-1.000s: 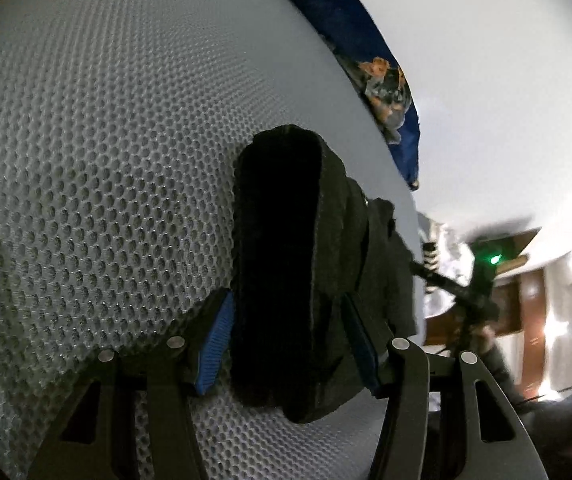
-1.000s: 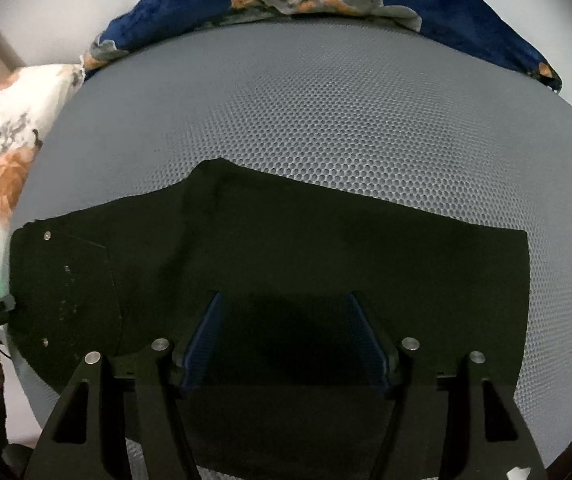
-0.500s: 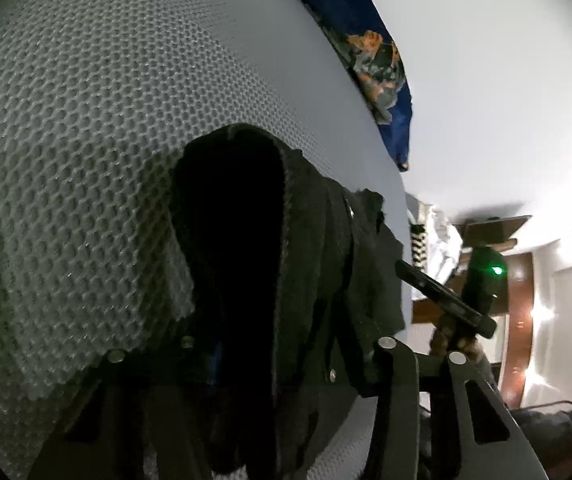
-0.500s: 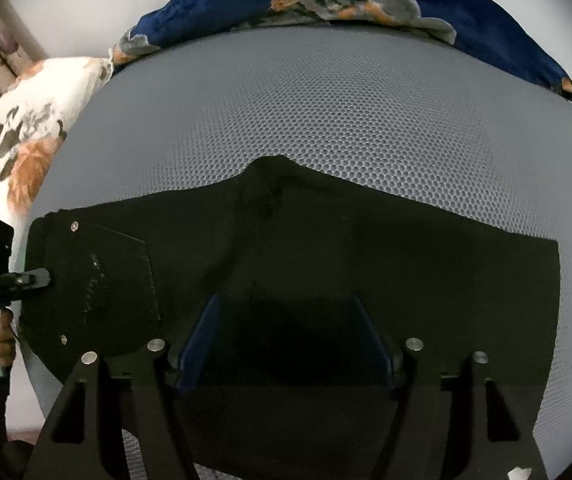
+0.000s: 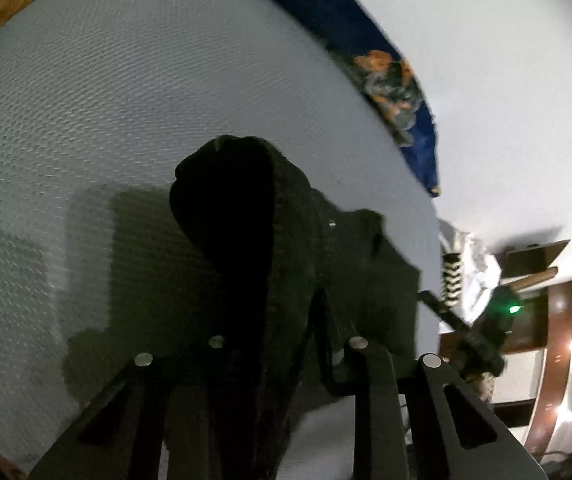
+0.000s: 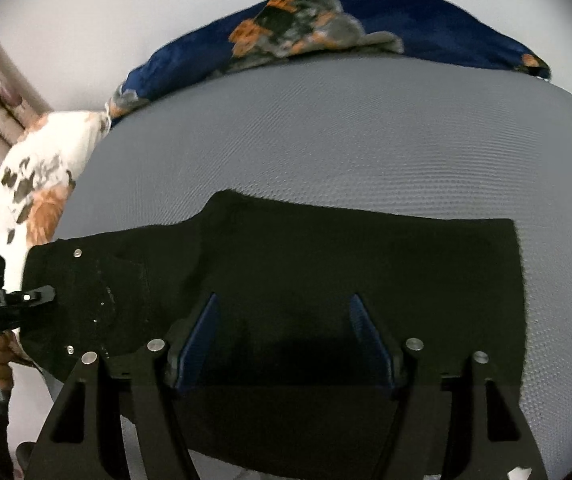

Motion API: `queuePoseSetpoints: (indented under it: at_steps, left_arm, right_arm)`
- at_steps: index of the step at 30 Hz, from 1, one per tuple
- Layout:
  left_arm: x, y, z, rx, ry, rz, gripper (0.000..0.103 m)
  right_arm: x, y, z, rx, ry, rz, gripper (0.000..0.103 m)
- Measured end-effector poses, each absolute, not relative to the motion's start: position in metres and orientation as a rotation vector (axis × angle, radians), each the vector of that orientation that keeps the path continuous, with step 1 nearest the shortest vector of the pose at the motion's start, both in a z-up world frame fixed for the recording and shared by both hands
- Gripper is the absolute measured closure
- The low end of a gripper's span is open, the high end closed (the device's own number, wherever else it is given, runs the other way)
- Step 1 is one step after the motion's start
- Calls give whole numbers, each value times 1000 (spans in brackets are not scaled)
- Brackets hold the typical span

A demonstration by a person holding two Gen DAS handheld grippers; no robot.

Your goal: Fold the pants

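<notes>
Grey honeycomb-mesh mattress carried the black fabric pants, laid flat. Left gripper was clamped on a bunched end; right gripper hovered, fingers apart. Carrying that end over level would probably keep edges aligned.

Black pants flat on grey mattress, right gripper fingers spread

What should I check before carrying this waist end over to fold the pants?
1. Left tool shut on pants: ok, fabric bunched between its fingers.
2. Right tool open, over the fabric: ok.
3. Legs lying flat on the grey mesh mattress: ok.
4. Far hem square: ok.
5. Blue floral pillow off the pants: ok.
6. Layers aligned inside the left grip: cannot tell, too dark.
</notes>
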State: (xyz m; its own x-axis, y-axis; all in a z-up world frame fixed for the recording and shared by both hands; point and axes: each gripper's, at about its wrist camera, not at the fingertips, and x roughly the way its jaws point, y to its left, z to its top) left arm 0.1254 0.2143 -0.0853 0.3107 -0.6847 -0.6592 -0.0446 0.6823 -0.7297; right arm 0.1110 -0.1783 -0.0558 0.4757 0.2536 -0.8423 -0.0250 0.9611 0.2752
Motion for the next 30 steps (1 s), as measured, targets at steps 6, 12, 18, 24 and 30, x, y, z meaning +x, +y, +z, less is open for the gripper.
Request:
queuePoseSetpoints:
  at_steps: [6, 12, 18, 24, 30]
  left_arm:
    - [119, 155, -43, -750, 1136, -492, 81]
    - [124, 78, -17, -687, 1096, -519, 81]
    - [133, 16, -15, -630, 1094, -553, 81]
    - [139, -37, -23, -598, 1104, -581, 81]
    - [141, -75, -48, -511, 1144, -549, 81]
  right_arm:
    - [96, -219, -47, 325, 1006, 149, 38]
    - [75, -260, -42, 331, 949, 95, 38]
    - [48, -299, -45, 367, 893, 32, 37]
    - [39, -316, -55, 372, 855, -35, 37]
    - [34, -339, -57, 447, 821, -73, 37]
